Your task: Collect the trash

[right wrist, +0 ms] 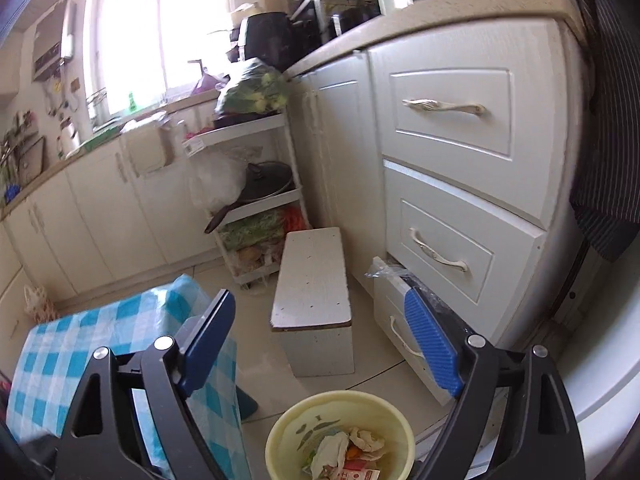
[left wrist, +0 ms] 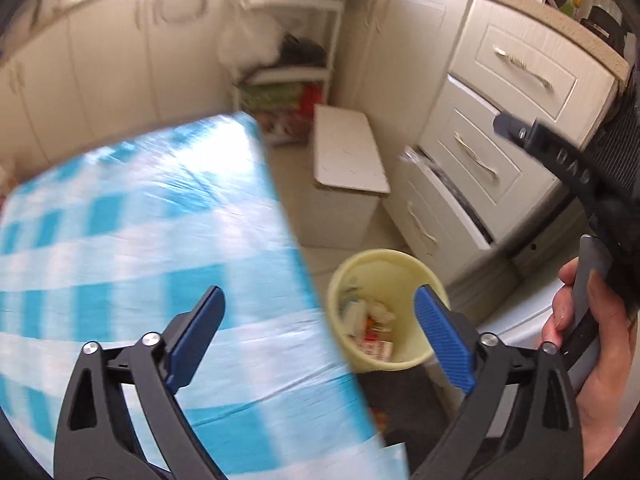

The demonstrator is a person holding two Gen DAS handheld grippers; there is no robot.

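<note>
Trash (right wrist: pixel 352 452), crumpled paper and a red-and-white carton, lies in the pale yellow bin (right wrist: pixel 280 432) on the floor beside the checked table (left wrist: pixel 140 220). Left gripper (left wrist: pixel 320 332) and right gripper (right wrist: pixel 320 344) both stand spread wide, holding nothing. Best retreat upward, clear of the rim. The bin stands upright, mouth up, long axis vertical.

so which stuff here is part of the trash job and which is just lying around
Part of the job:
- yellow bin
- crumpled trash in it
- left gripper, open, empty
- right gripper, open, empty

Just lying about:
- checked tablecloth
- white stool
- shelf rack with a pan
- drawers
</note>
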